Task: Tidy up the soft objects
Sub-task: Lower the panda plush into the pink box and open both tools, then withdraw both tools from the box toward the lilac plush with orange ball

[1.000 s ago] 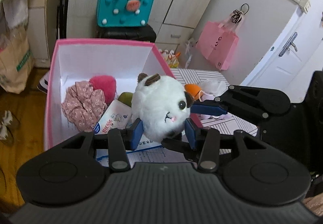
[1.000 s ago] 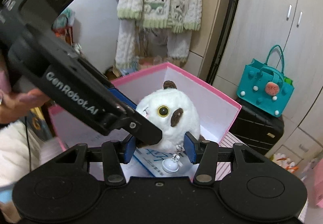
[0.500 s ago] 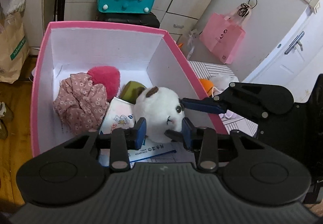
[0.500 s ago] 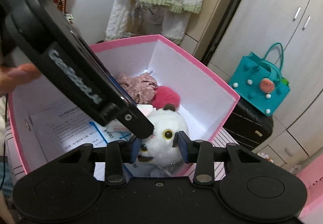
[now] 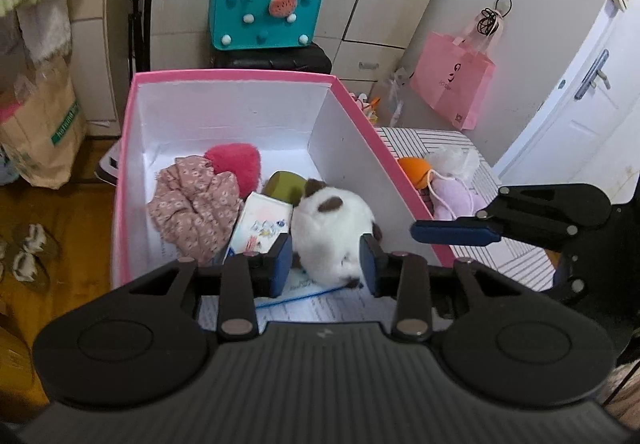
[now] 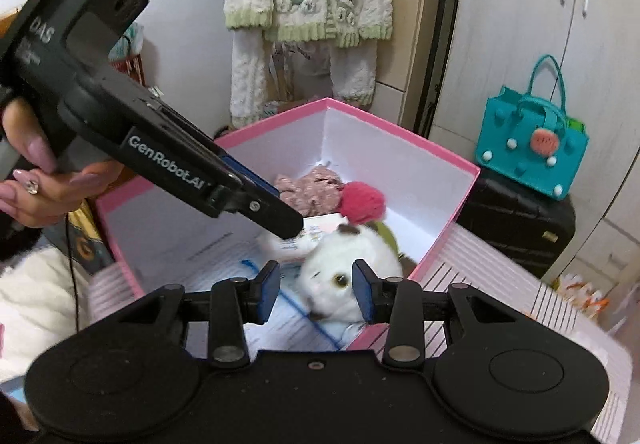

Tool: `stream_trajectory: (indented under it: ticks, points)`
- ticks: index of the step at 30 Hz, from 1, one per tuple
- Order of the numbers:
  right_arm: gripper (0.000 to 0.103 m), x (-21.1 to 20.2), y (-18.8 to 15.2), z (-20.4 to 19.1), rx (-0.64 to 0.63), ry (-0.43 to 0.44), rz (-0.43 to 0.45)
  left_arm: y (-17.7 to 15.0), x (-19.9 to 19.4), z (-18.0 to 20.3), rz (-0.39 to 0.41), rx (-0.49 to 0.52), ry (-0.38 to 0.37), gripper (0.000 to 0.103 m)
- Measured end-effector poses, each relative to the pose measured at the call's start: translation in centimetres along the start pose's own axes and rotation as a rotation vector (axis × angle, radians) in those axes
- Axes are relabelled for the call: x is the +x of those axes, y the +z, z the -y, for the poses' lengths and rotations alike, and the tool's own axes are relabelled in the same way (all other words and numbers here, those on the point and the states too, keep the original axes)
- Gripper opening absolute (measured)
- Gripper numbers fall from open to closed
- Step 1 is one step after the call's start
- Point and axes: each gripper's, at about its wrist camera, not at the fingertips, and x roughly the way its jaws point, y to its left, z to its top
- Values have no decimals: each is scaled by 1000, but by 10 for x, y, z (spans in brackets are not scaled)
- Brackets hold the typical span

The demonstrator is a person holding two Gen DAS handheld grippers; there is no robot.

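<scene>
Several soft things (image 5: 196,200) crowd the plush toy (image 5: 334,232), seemingly released.

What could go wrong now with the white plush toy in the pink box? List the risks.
1. The plush toy lies between the pads of the left gripper, whose jaws have just been opening slightly; if fur catches, pulling back could drag it out of the box.
2. It crowds the tissue pack, which a retreating pad might knock.
</scene>
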Motion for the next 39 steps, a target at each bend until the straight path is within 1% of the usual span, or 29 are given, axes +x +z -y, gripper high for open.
stream_trajectory:
  ticks: [1, 4, 6, 10, 14, 16, 21, 23, 27, 31, 32, 36, 39]
  points:
    - [44, -4, -2, -1, 11, 8, 4, -2, -5, 2, 1, 5, 5, 41]
    - [44, -16, -5, -5, 38, 30, 10, -8, -20, 11, -1, 35, 30, 42]
    - [45, -24, -5, -7, 55, 39, 10, -13, -32, 20, -1, 80, 44, 42]
    - [45, -43, -4, -13, 65, 27, 19, -20, -59, 37, 18, 135, 66, 43]
    - [46, -64, -6, -18, 78, 46, 39, -27, -84, 49, 31, 160, 85, 46]
    - [46, -73, -8, -21, 68, 67, 35, -32, -95, 54, 32, 177, 87, 47]
    - [46, -94, -11, -37, 26, 99, 59, -47, -120, 70, 49, 217, 101, 48]
    - [47, -102, -12, -42, 24, 109, 65, -53, -127, 76, 49, 221, 98, 50]
    - [47, -118, -18, -45, 36, 111, 72, -65, -139, 86, 42, 239, 94, 52]
    - [51, -133, -26, -47, 57, 122, 63, -75, -149, 94, 27, 260, 98, 55]
    - [52, -135, -28, -48, 60, 122, 59, -76, -150, 96, 17, 266, 98, 57]
    - [53, -144, -39, -49, 64, 124, 45, -86, -150, 100, -14, 273, 123, 58]
    - [53, -153, -52, -49, 63, 109, 48, -95, -148, 101, -19, 270, 108, 58]
